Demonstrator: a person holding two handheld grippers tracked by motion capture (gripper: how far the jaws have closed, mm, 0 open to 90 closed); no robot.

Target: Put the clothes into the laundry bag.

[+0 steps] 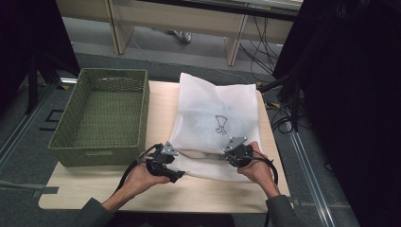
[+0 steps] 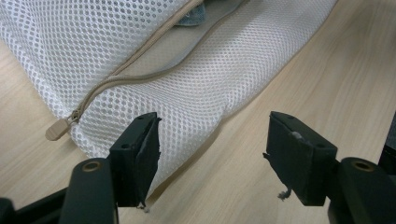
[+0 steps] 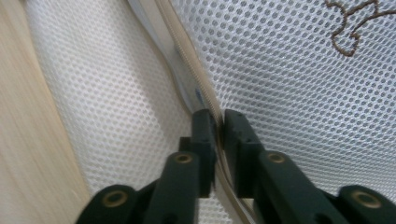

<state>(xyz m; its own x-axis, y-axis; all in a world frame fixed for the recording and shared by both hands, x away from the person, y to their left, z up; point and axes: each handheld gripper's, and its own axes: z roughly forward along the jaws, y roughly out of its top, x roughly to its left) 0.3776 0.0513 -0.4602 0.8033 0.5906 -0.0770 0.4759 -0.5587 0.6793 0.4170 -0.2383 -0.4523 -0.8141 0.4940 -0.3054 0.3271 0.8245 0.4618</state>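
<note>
A white mesh laundry bag (image 1: 215,109) with a small brown embroidered emblem (image 1: 221,124) lies on the wooden table (image 1: 213,194). My right gripper (image 1: 228,154) is at the bag's near right edge. In the right gripper view it (image 3: 219,116) is shut on the beige zipper band (image 3: 187,60) of the bag (image 3: 303,93). My left gripper (image 1: 176,174) is at the near left corner. In the left gripper view it (image 2: 215,135) stands open, and the bag's (image 2: 187,84) edge reaches just past the left fingertip, with bare table across the rest of the gap. The zipper pull (image 2: 57,130) lies at that corner, and the zipper is partly open.
A green woven basket (image 1: 71,113) stands on the table's left side, close beside the bag. Something blue-grey (image 2: 191,16) shows inside the bag's opening. Black cables trail from both grippers over the table's near edge. Dark stands and cables are on the floor to the right.
</note>
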